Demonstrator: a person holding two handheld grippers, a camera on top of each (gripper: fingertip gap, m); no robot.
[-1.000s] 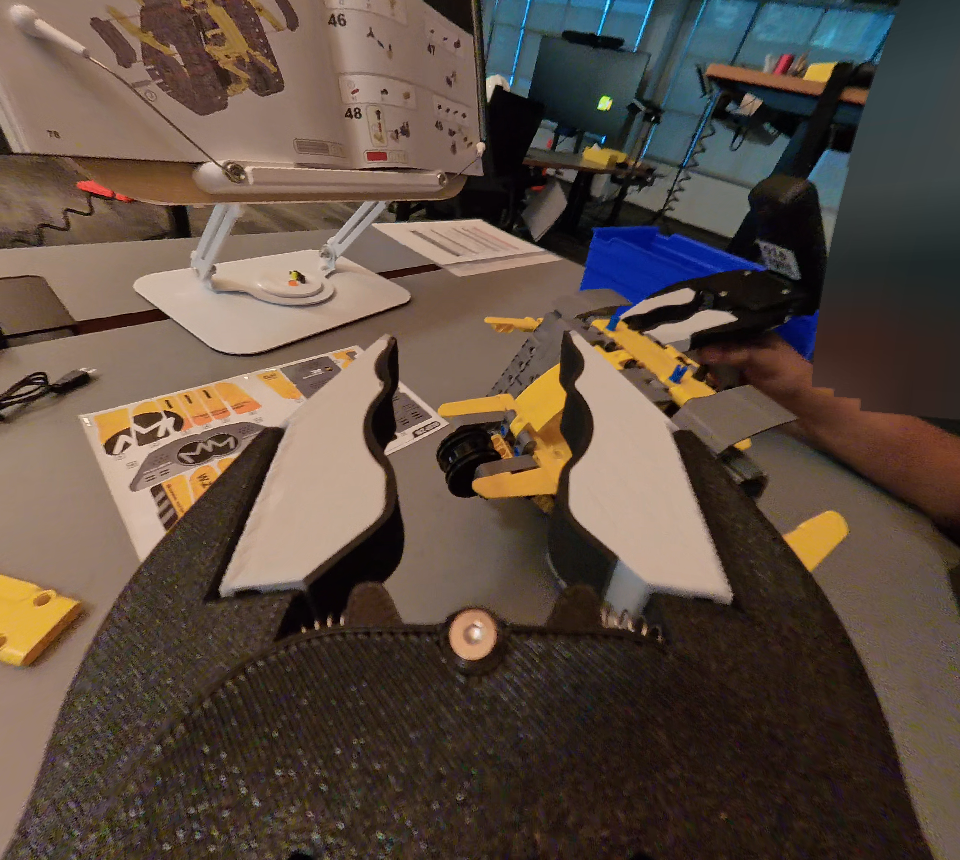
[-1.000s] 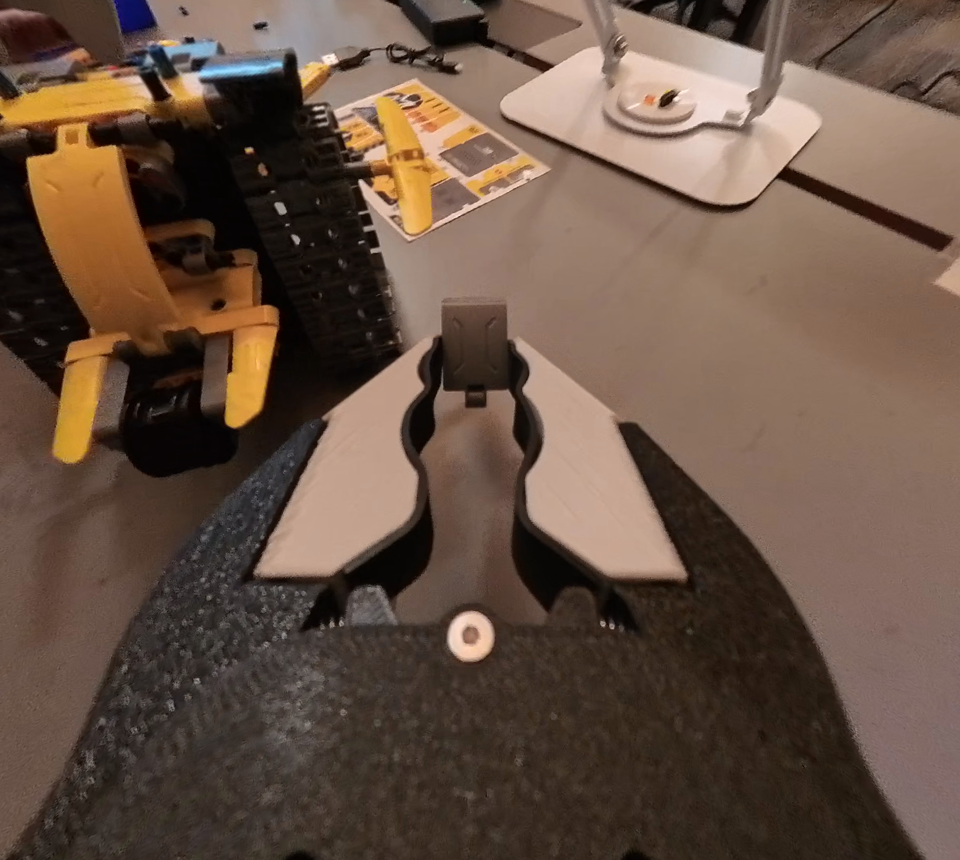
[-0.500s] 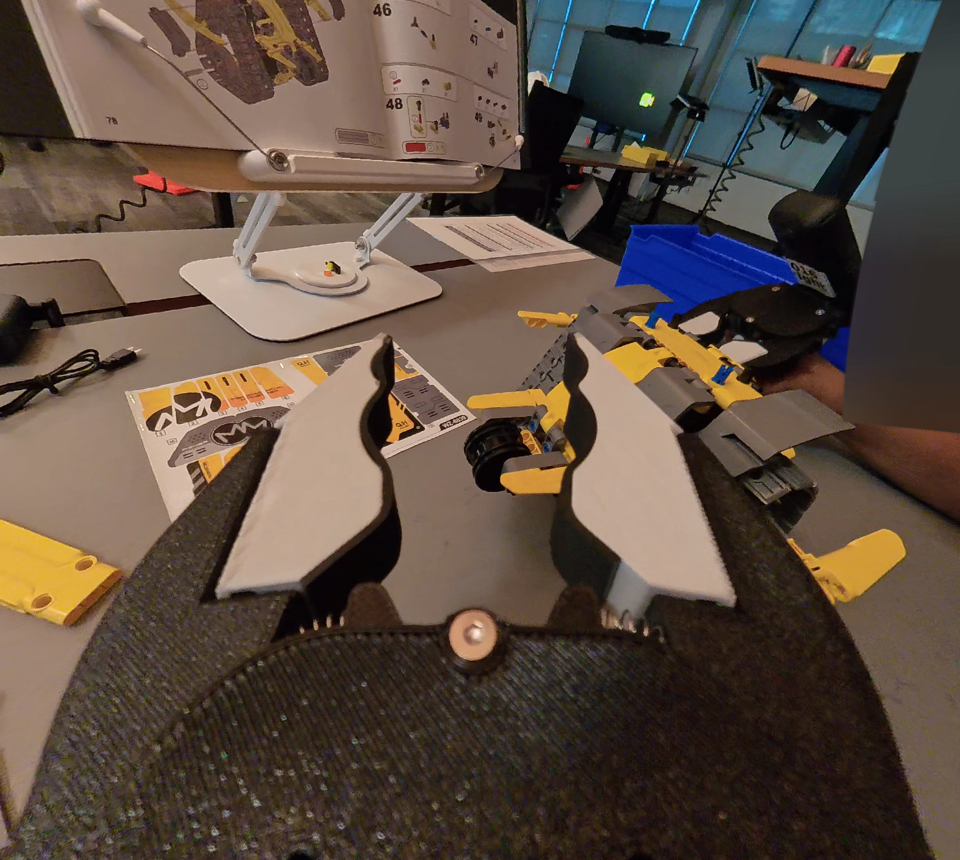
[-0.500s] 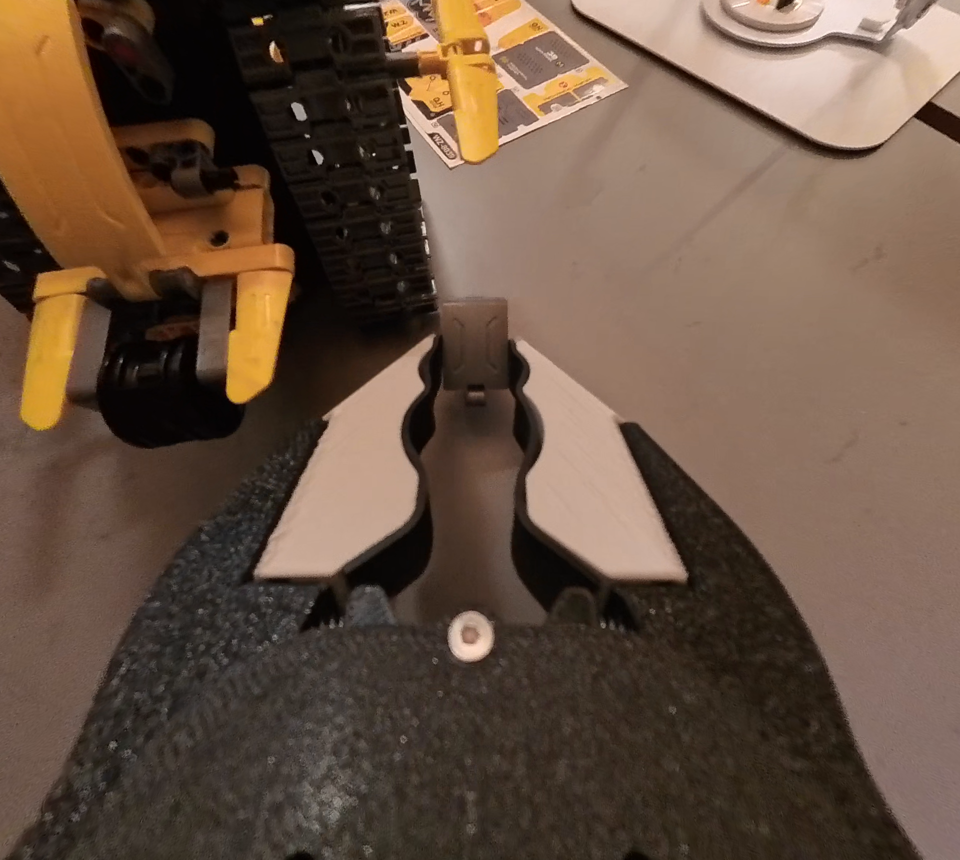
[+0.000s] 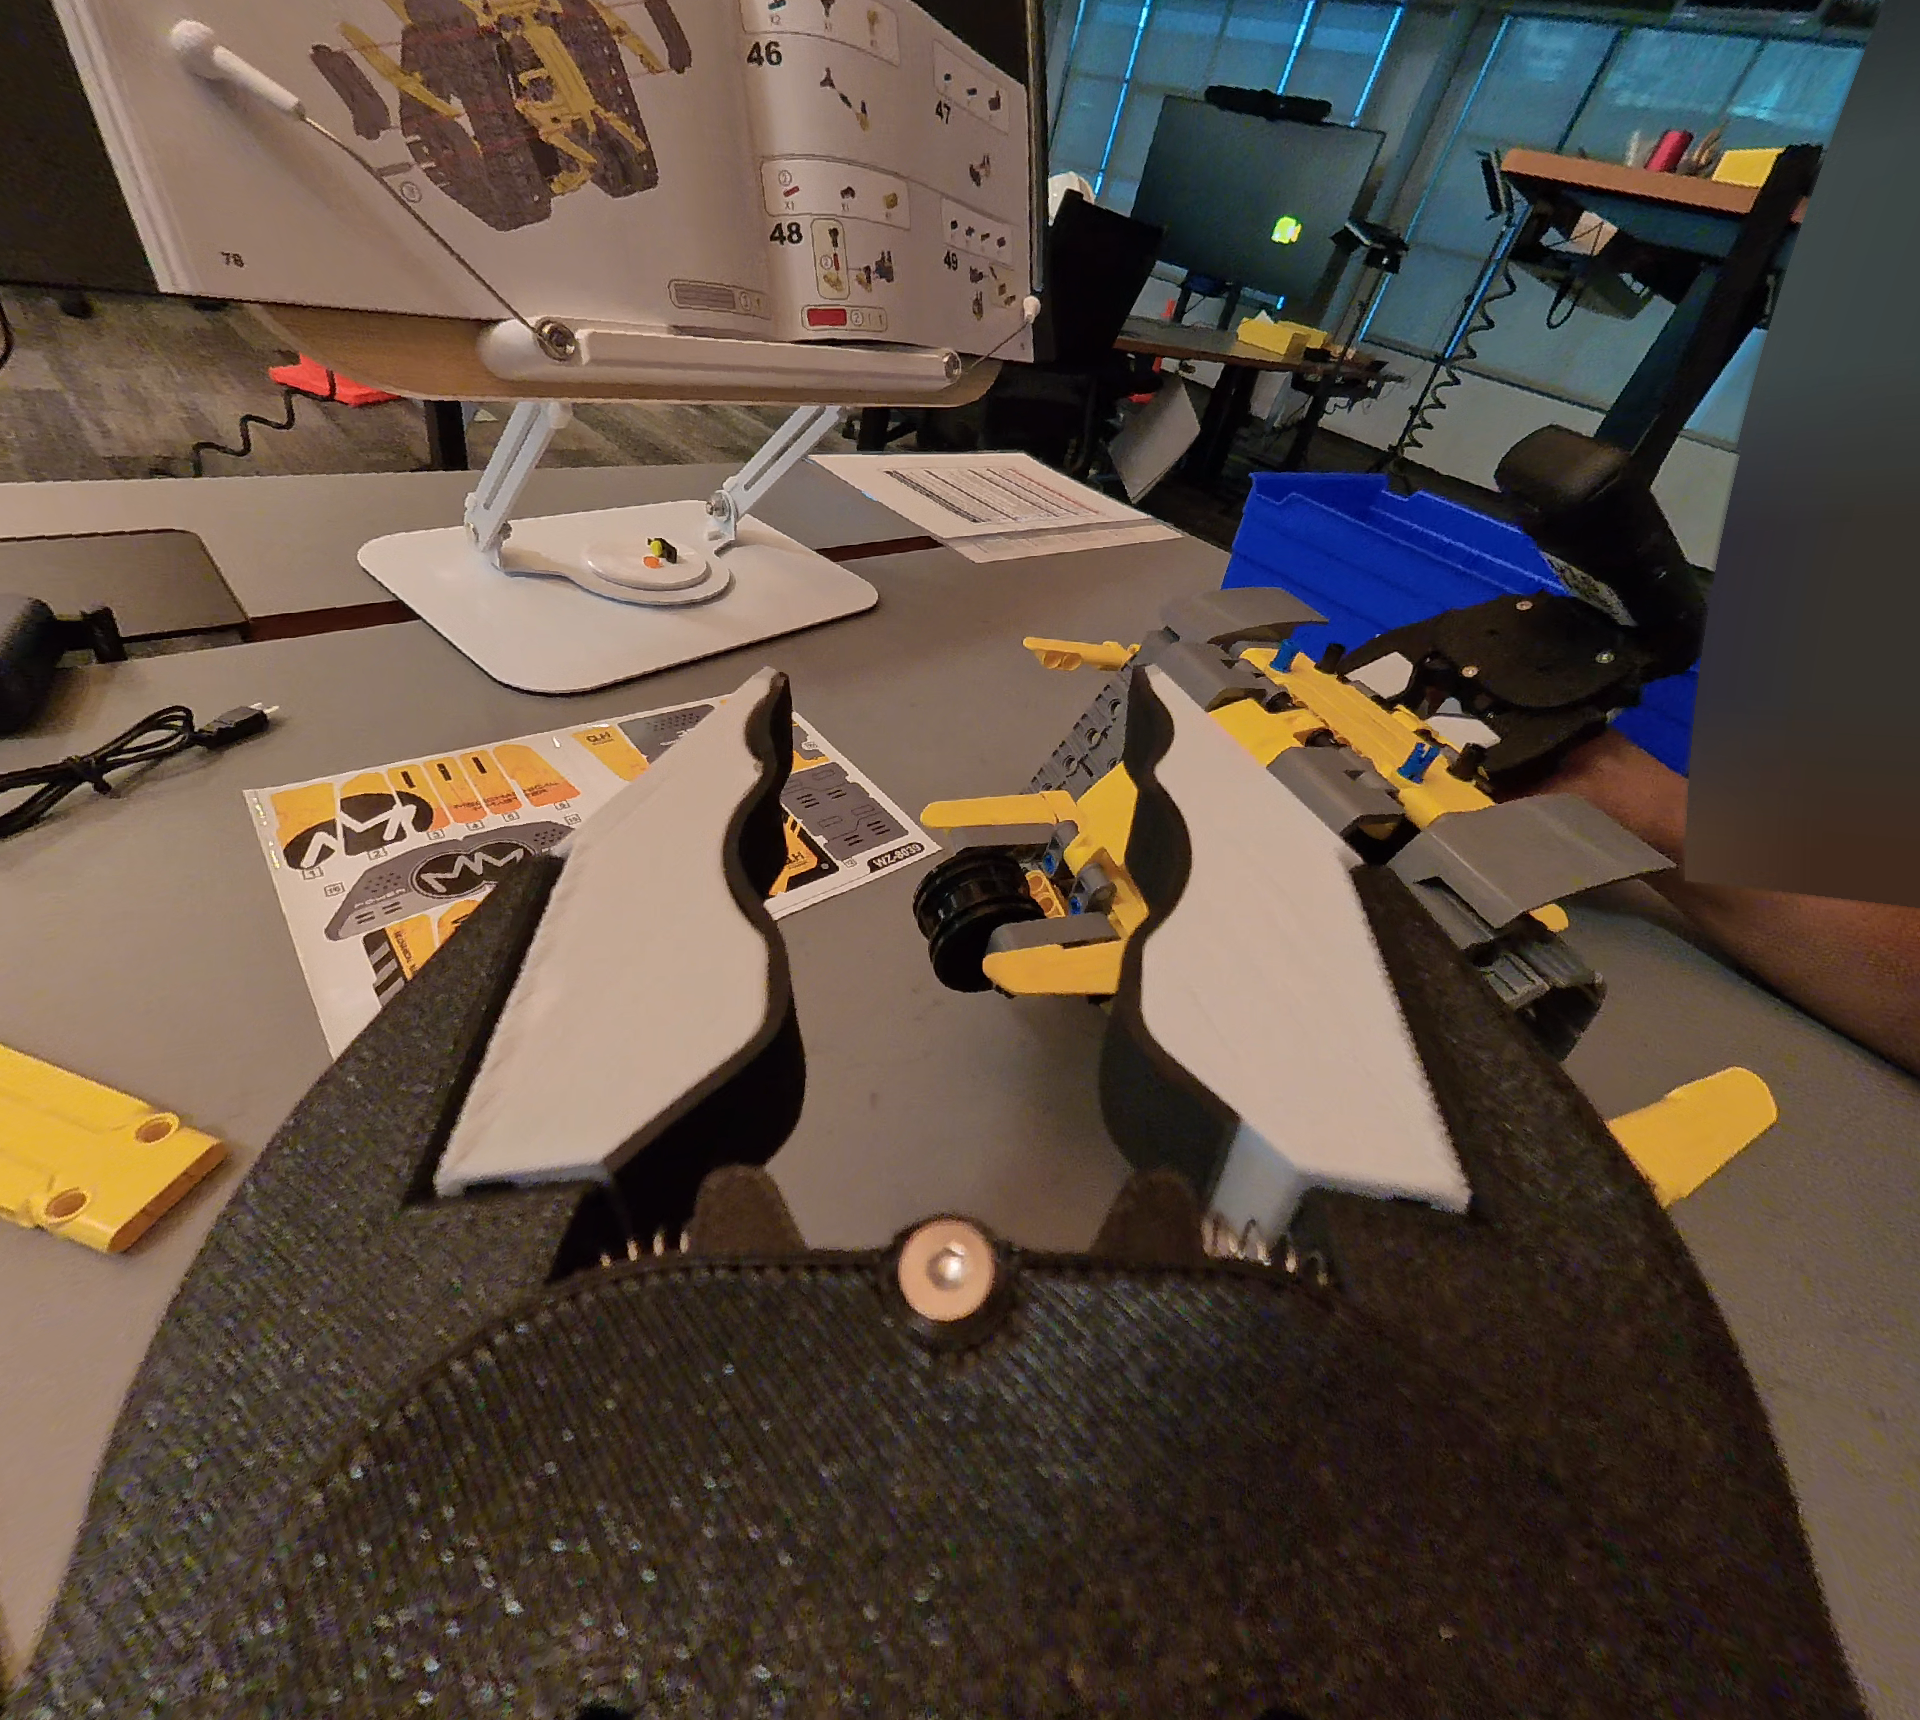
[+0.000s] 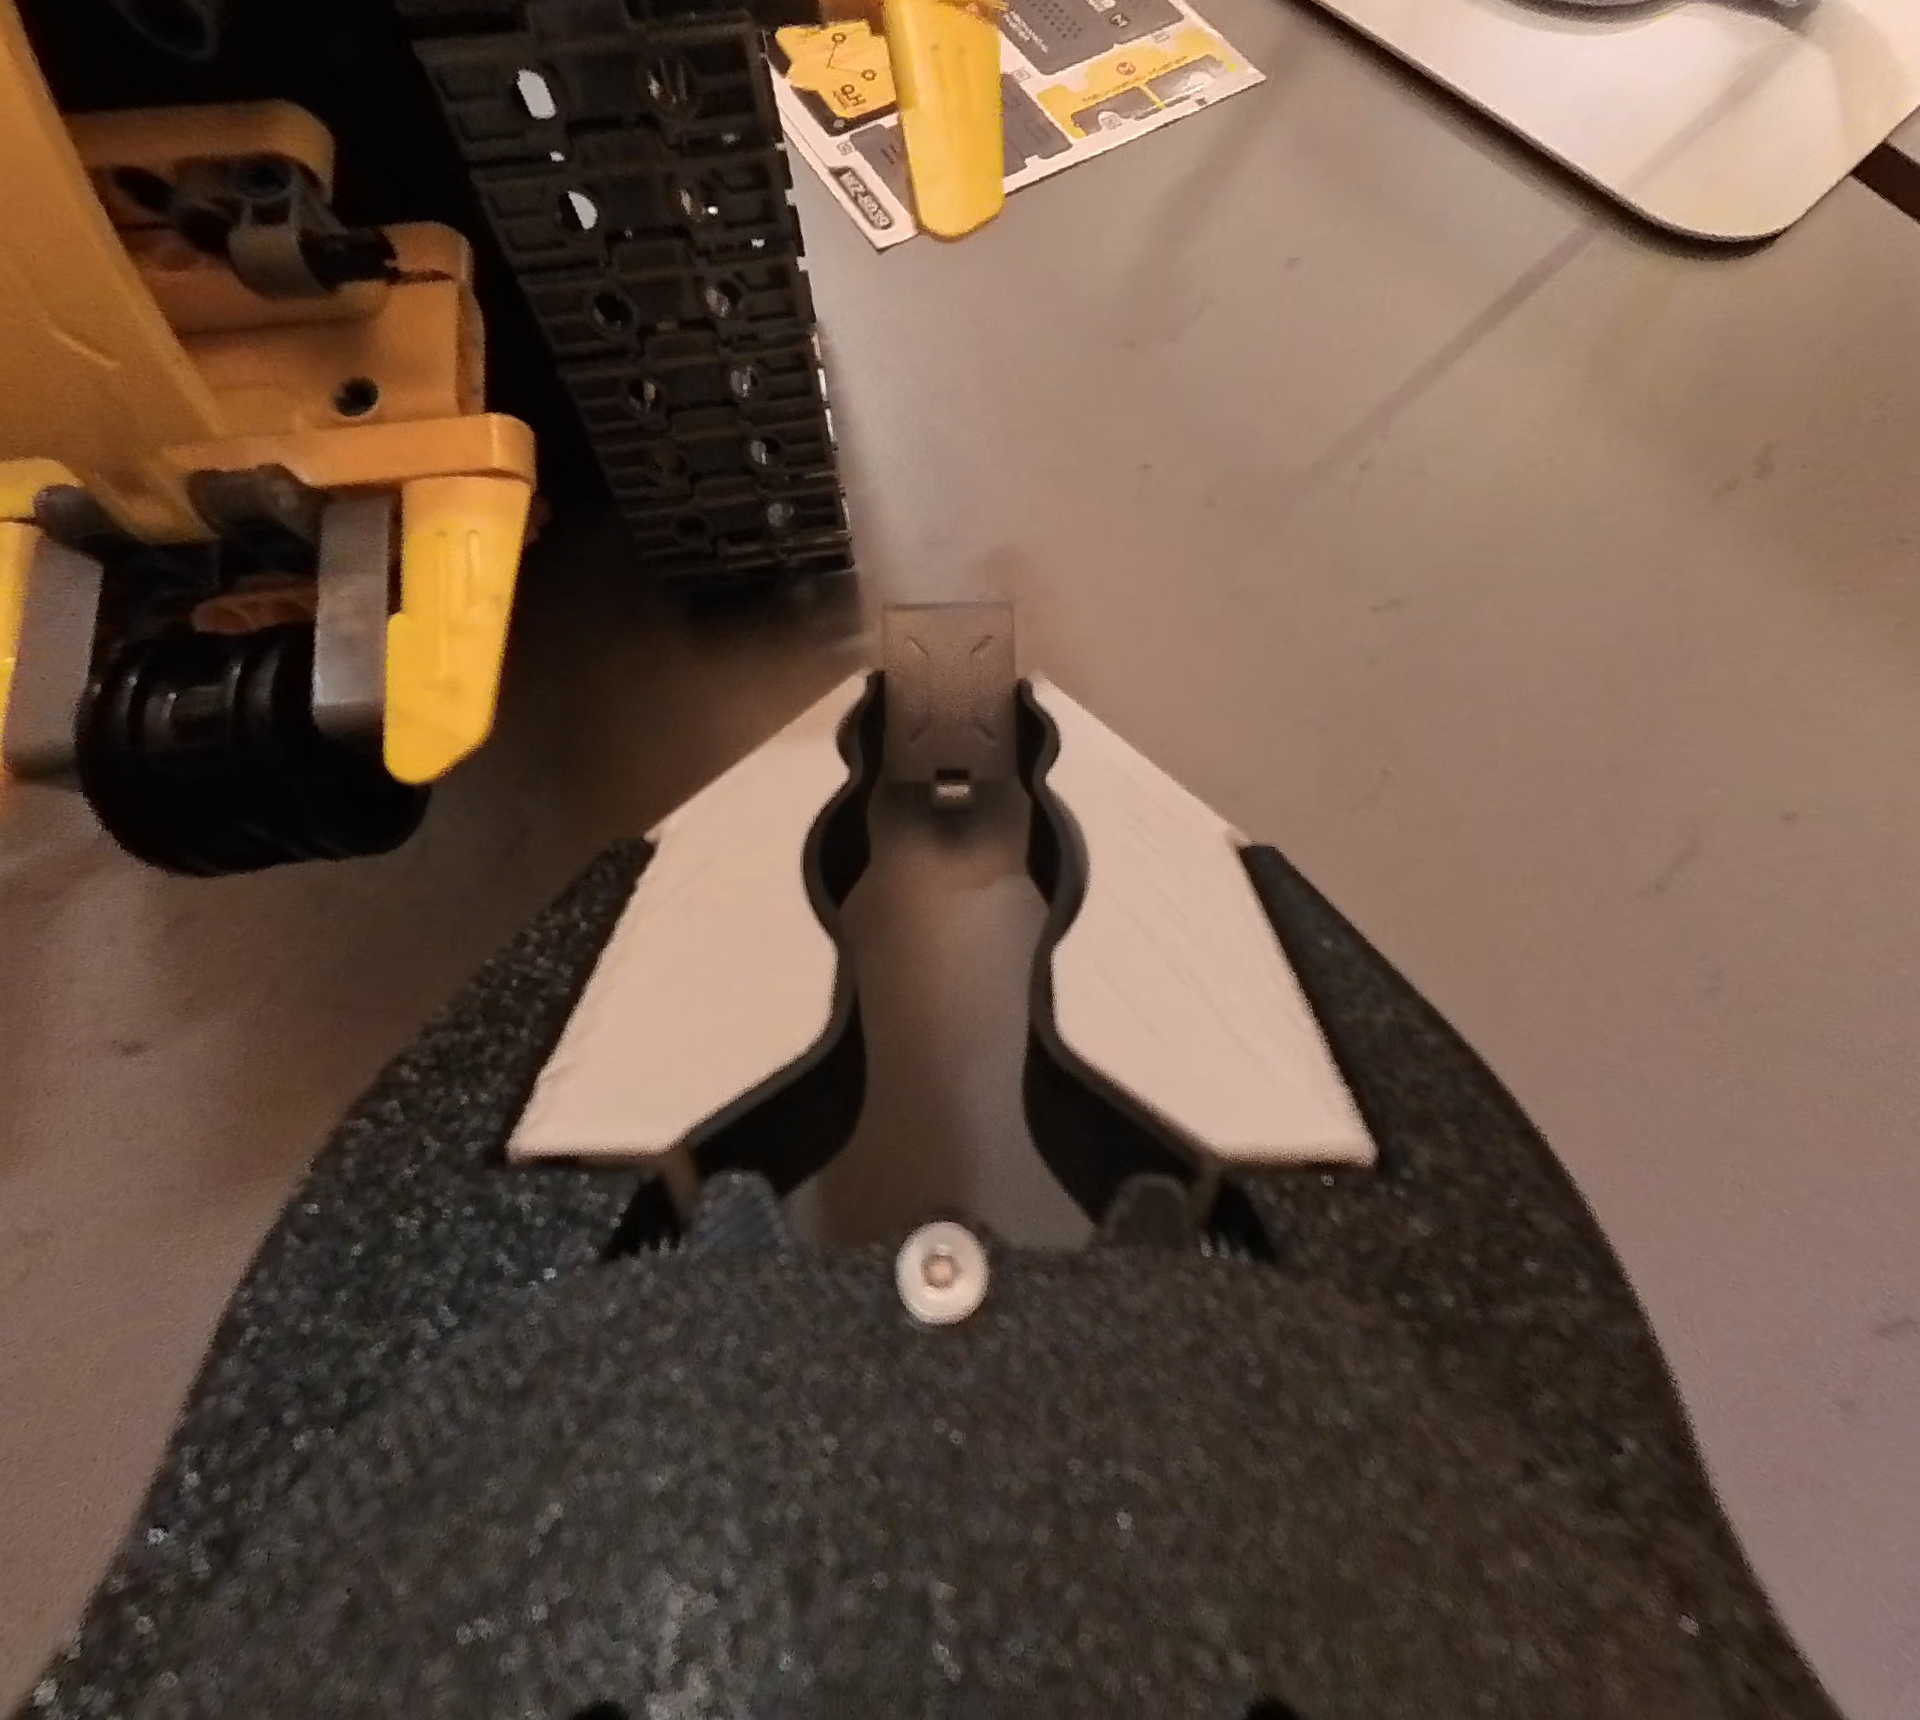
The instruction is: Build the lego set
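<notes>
**A:** So what's each claw got? Starting with the left gripper [image 5: 951,787].

**B:** Nothing. Its jaws stand wide apart, hanging over the grey table [image 5: 156,964]. Nearest thing is the yellow-and-black model [image 5: 1049,891], sitting at about 1 o'clock, with its black wheel end poking into the gap between the fingers as seen from the camera. Can't tell if anything touches.

**A:** And the right gripper [image 6: 948,694]?

**B:** Jaws narrow, pinching a small grey part [image 6: 948,683] at the very tips. It's right down by the table, just beside the model's black track [image 6: 623,216], which runs off toward 11 o'clock.

**A:** What else is around?

**B:** Sticker sheet [image 5: 436,829] at 11 o'clock from the left claw, partly under it in view. White stand [image 5: 623,600] at 12 holding an open booklet [image 5: 468,70]. Loose yellow plate [image 5: 94,1151] at 9, black cable [image 5: 104,756] at 10, blue bin [image 5: 1371,527] at 2.

**A:** Is the right one visible from the left cam?

**B:** Yep, far off at 2 o'clock by the model's back end.
</notes>
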